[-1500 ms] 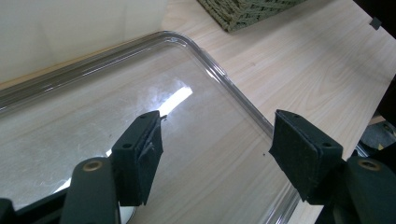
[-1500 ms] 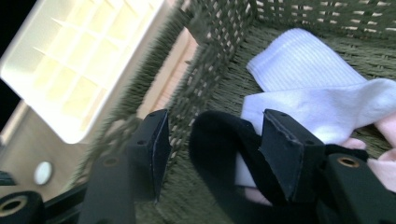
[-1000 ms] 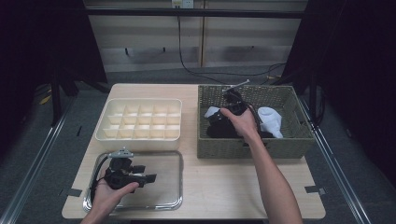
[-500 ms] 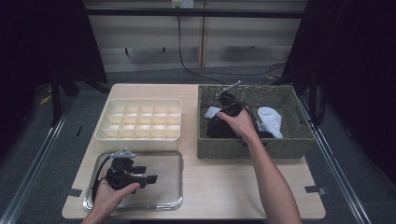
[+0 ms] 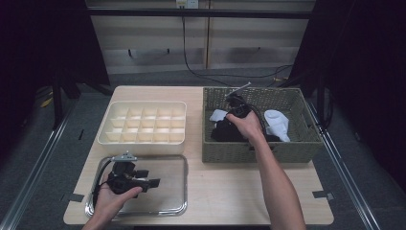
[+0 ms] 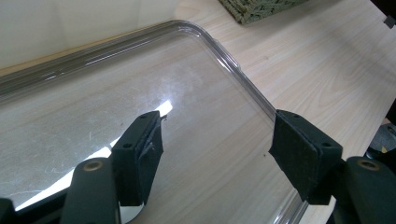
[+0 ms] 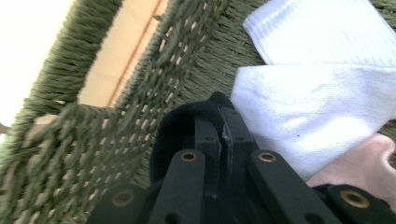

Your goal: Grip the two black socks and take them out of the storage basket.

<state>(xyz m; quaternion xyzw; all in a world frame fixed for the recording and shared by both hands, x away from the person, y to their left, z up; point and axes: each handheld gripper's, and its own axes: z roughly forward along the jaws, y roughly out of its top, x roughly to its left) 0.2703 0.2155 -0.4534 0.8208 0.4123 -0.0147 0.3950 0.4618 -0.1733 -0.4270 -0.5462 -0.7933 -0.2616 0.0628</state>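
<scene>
- Right gripper (image 5: 238, 111) now lower in the green woven basket (image 5: 306, 148) than a second ago, when it stood nearer the back wall; fingers (image 7: 233, 135) pressed shut on a dark sock (image 7: 177, 126), its cuff wrapping the tips.
- Dark sock sits in the basket's left half, just beside a white ribbed sock (image 7: 317, 116); a second white sock (image 5: 279, 122) lies to the right.
- Meaning for the work, as a judgement: grasp looks made, lift out of the basket comes next, likely toward the cream plastic compartment tray (image 5: 143, 127) or the clear tray.
- Left gripper (image 5: 128, 178) much as in the earlier pictures, resting over the clear rectangular plastic tray (image 6: 243, 79) on the light wooden counter (image 5: 230, 191); fingers (image 6: 140, 154) wide apart, nothing between them.
- Compartment tray unchanged, every cell bare.
- Risk: white sock touching the dark one may drag along on the lift.
</scene>
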